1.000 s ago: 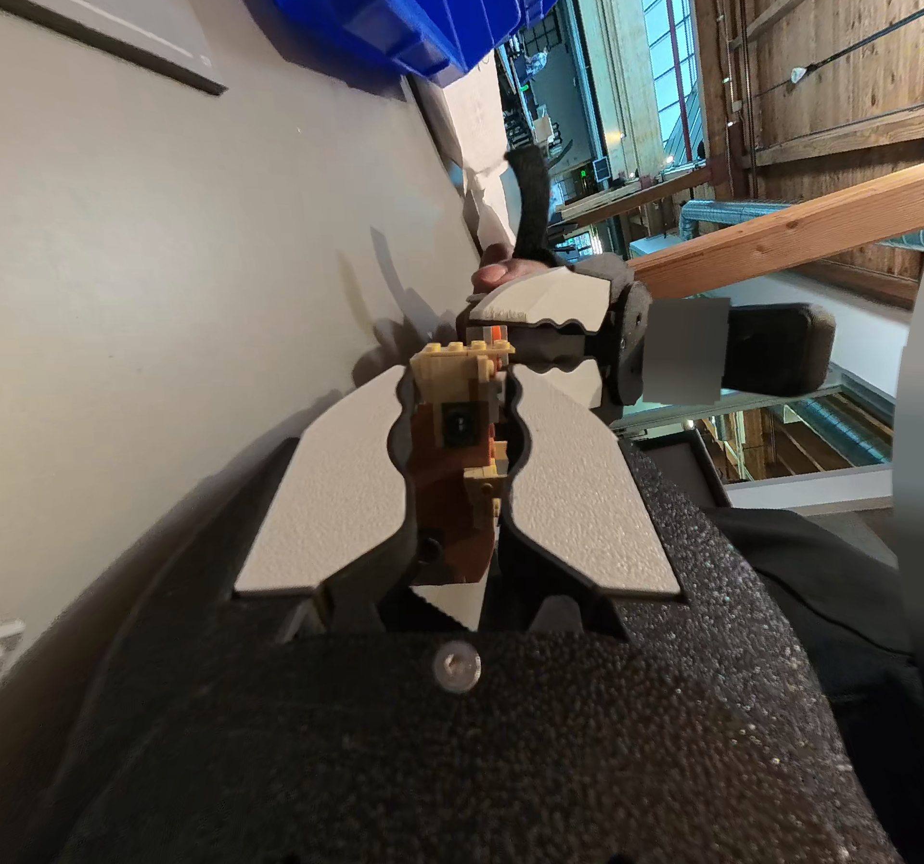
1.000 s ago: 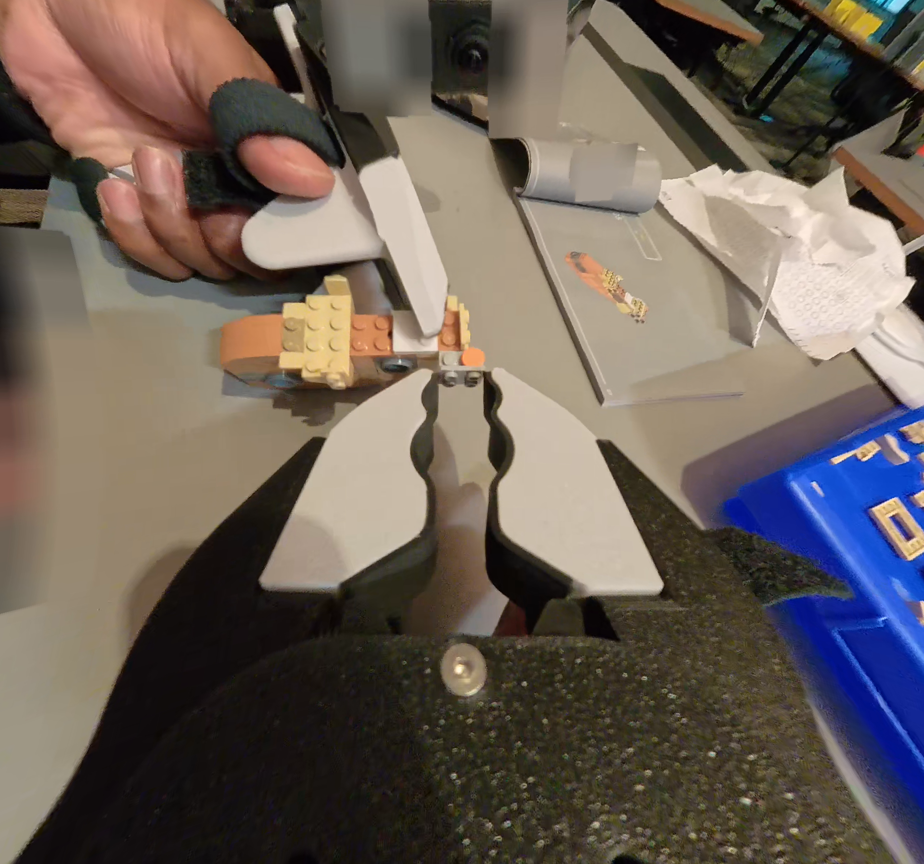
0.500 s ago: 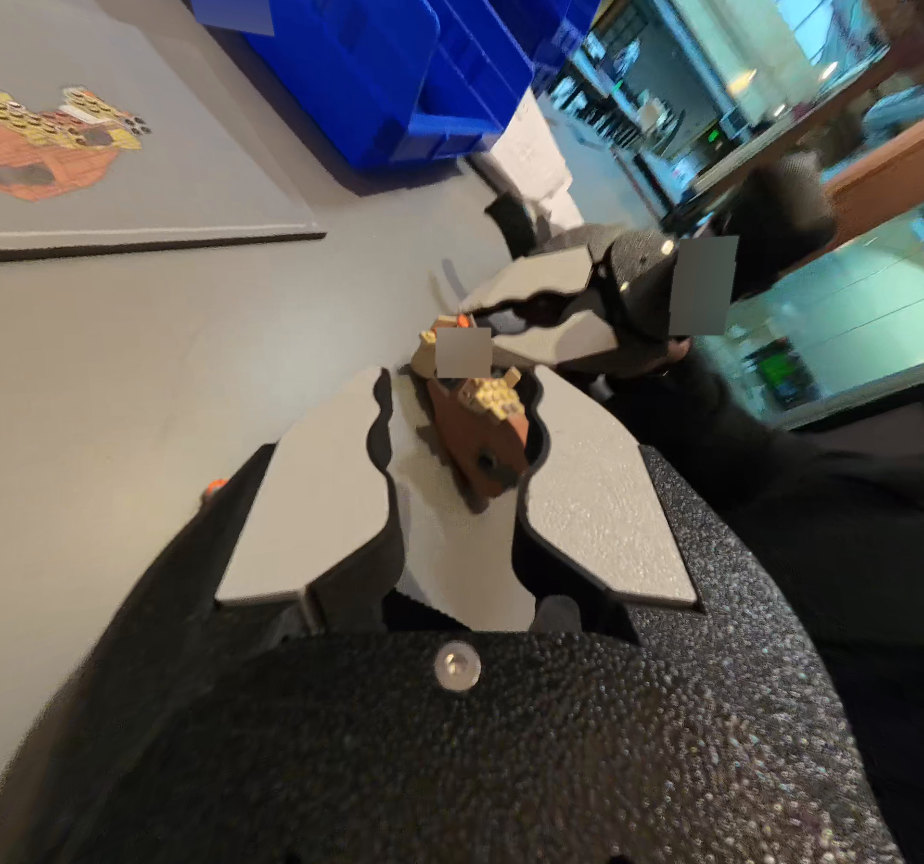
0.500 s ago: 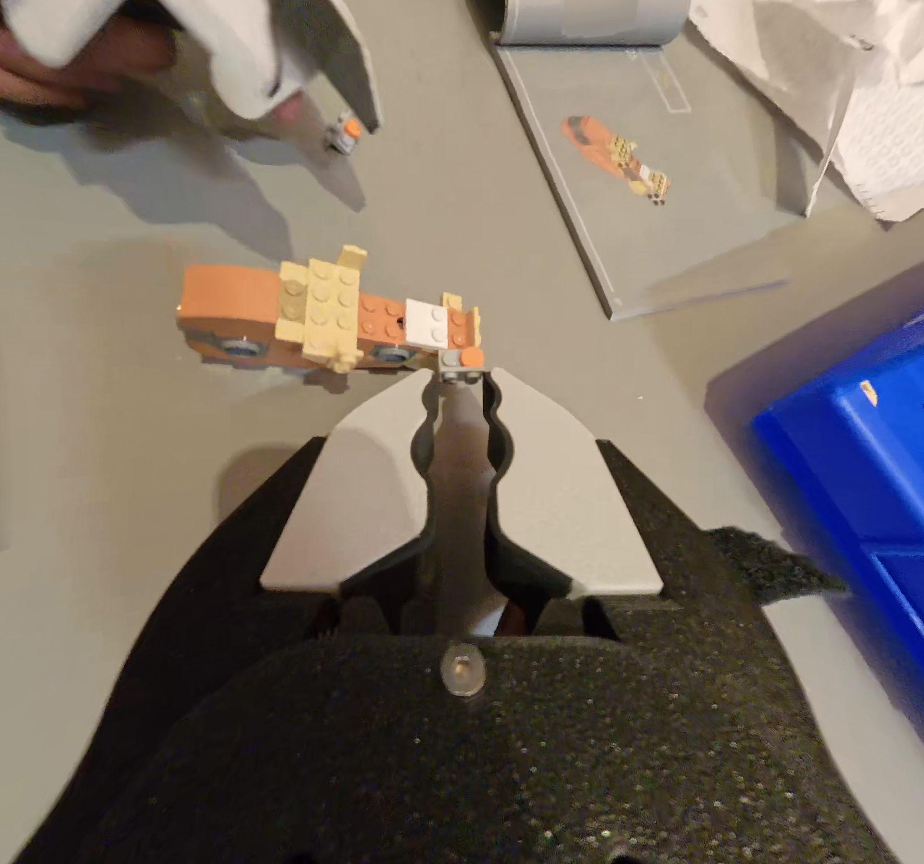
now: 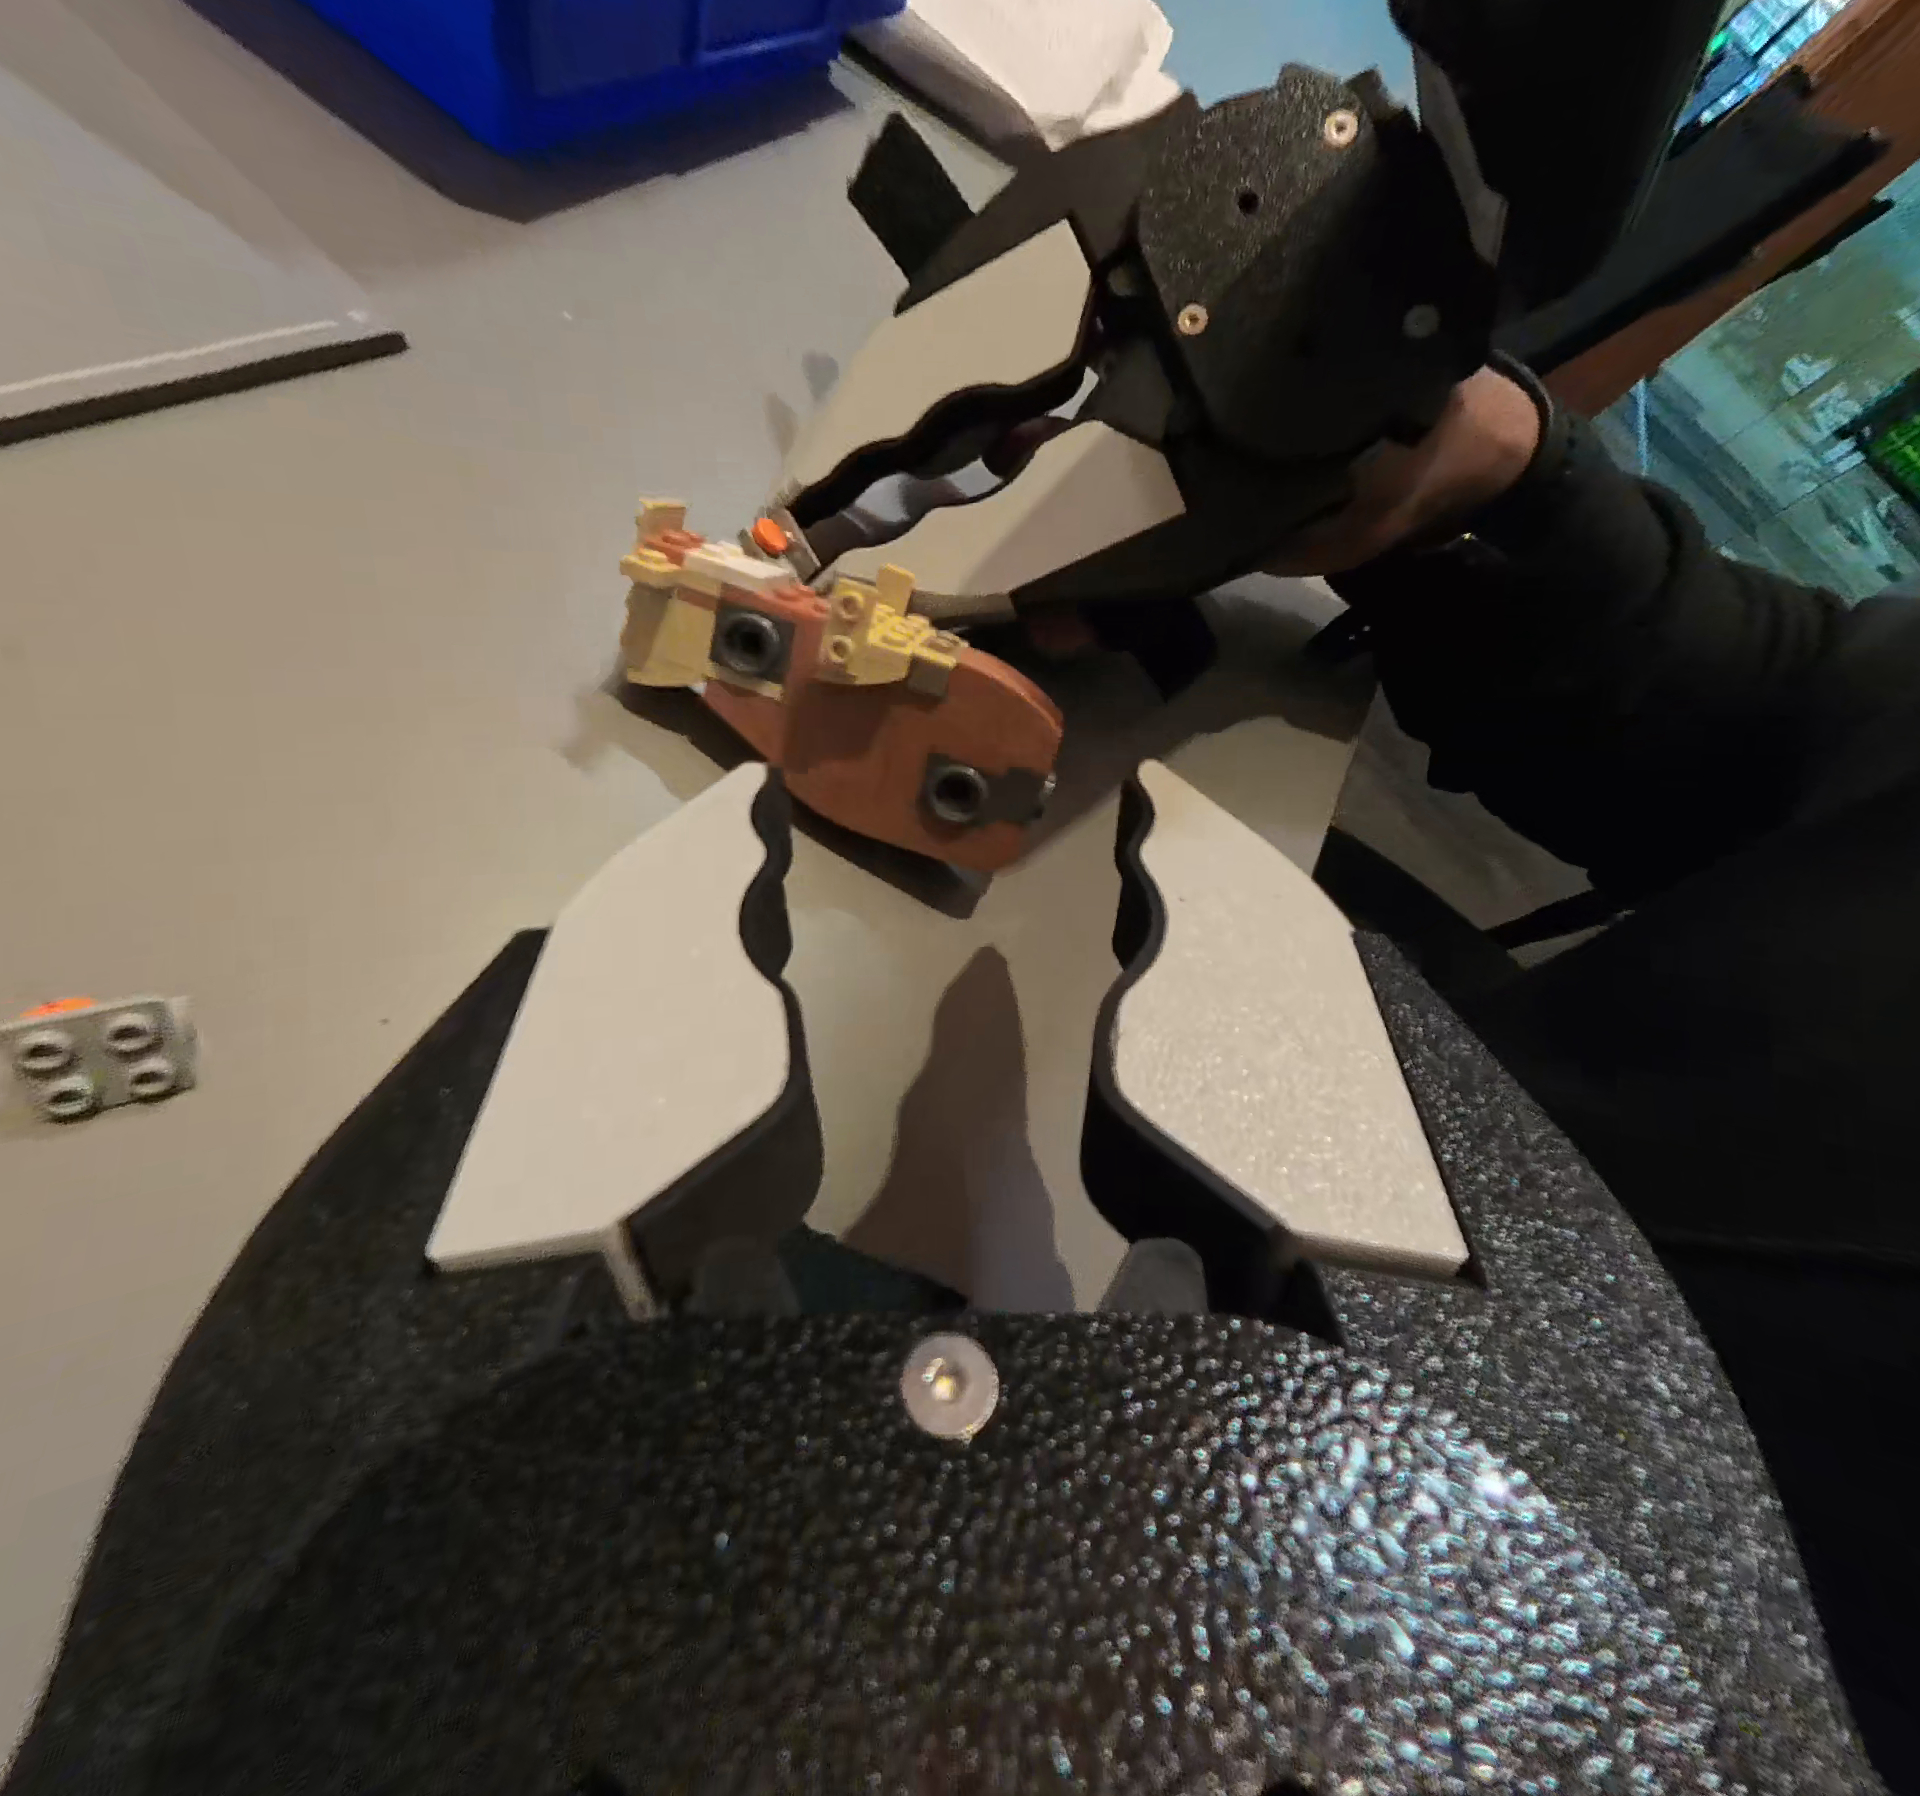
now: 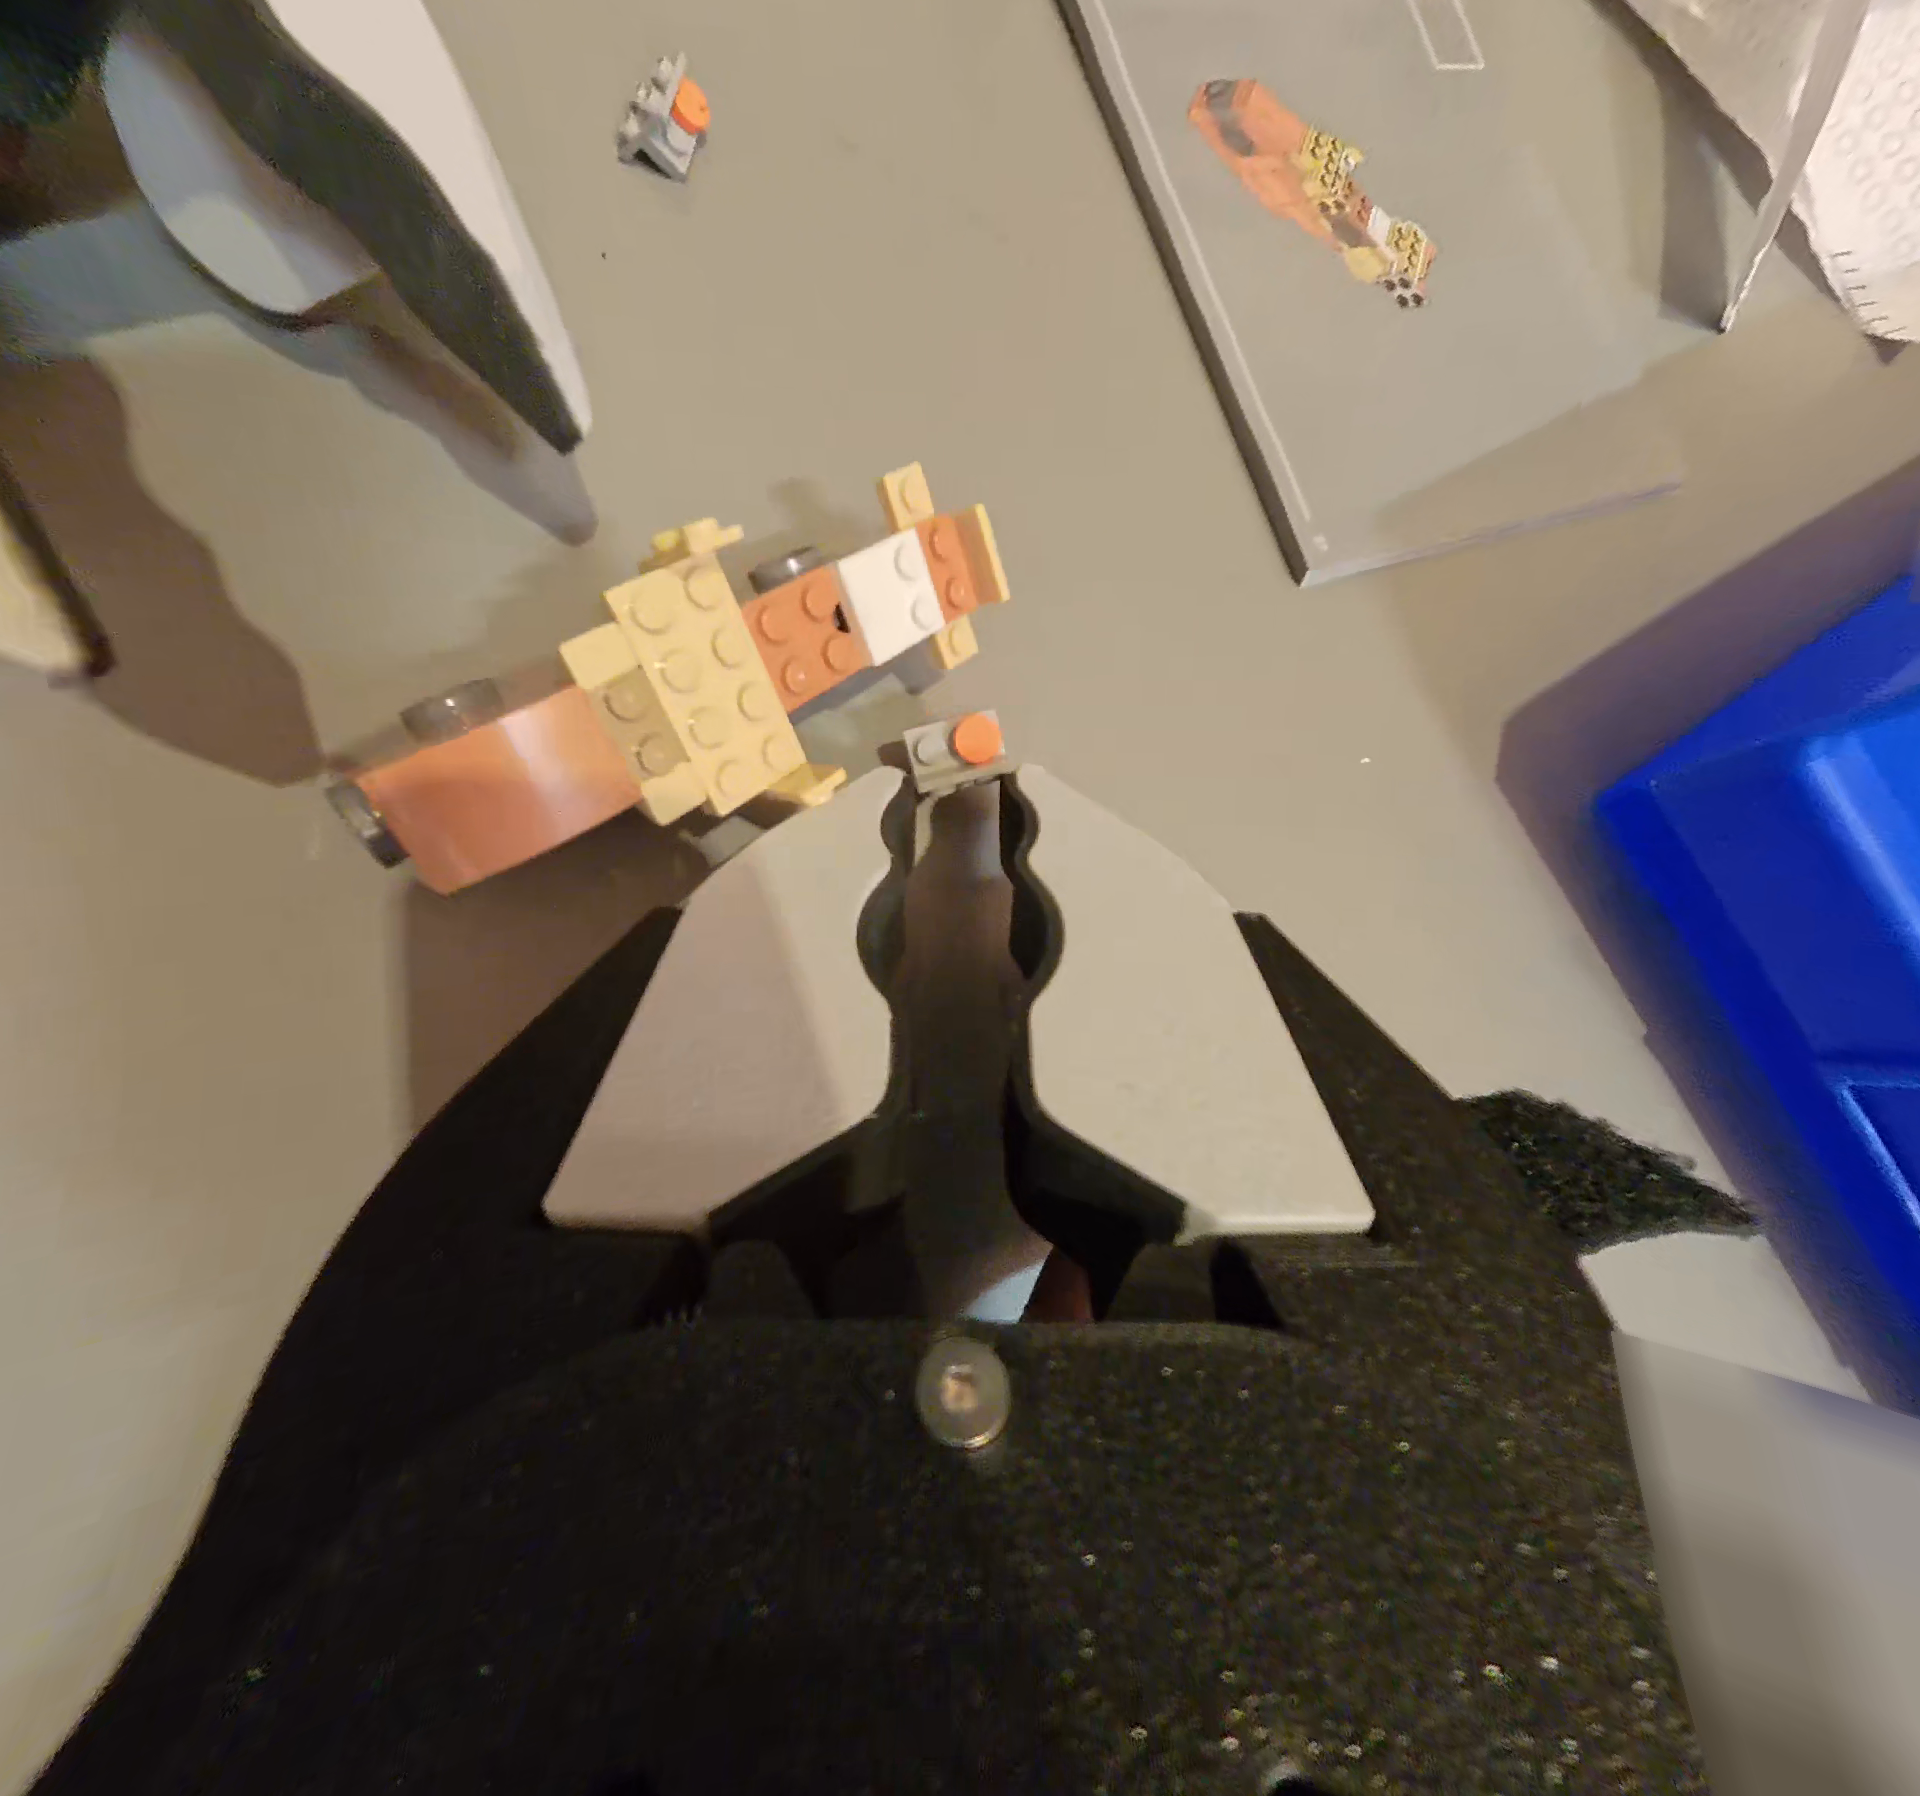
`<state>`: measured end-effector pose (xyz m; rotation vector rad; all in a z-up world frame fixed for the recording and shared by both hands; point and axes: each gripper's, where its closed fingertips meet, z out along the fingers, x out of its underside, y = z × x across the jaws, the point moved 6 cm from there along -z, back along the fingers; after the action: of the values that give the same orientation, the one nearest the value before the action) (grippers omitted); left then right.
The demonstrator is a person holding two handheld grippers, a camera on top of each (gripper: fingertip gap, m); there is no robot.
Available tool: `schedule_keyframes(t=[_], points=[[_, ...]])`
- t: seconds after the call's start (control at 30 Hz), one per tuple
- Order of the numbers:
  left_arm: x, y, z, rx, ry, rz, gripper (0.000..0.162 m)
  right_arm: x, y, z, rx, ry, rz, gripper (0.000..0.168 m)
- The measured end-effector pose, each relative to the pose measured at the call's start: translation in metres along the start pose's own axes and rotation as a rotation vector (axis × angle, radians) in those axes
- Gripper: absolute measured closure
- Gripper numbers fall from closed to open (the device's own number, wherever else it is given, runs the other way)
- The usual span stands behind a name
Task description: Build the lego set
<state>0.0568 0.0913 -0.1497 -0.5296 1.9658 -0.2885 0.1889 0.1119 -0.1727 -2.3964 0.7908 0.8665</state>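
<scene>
The lego model [image 6: 675, 697] lies on the grey table [image 6: 935, 312], a brown body with tan bricks across its middle and a white plate near one end. No claw holds it. In the left wrist view the model [image 5: 831, 697] sits just past the tips of the left claw [image 5: 951, 790], whose fingers stand wide apart with nothing between them; the brown rounded end points toward that claw.

The right claw [image 6: 956, 780] is closed on a small grey piece [image 6: 951, 744] with an orange stud, pinched at the very fingertips. That piece hovers just beside the model's white-plated end; I cannot tell whether it touches. In the left wrist view the right claw [image 5: 800, 541] comes in from beyond the model, a gloved hand [image 5: 1455, 458] behind it.

A second grey piece [image 6: 665, 120] with an orange stud lies on the table well apart from the model, past it in the right wrist view. It shows at the left edge of the left wrist view as a grey plate [image 5: 99, 1055], underside up.

A grey instruction sheet [image 6: 1351, 292] lies to the right of the model, with crumpled white paper [image 6: 1787, 32] beyond it. A blue bin [image 6: 1787, 863] stands at the right edge
</scene>
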Motion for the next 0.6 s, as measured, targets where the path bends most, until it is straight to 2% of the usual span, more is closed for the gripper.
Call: schedule_keyframes(t=[0.37, 0.6], points=[[-0.012, 0.027, -0.010, -0.069, 0.024, 0.011, 0.103, -0.001, -0.001, 0.000, -0.026, -0.028, 0.012, 0.153], [-0.022, 0.023, -0.015, -0.096, 0.016, 0.085, 0.103, 0.003, -0.008, -0.004, -0.018, -0.030, 0.028, 0.153]])
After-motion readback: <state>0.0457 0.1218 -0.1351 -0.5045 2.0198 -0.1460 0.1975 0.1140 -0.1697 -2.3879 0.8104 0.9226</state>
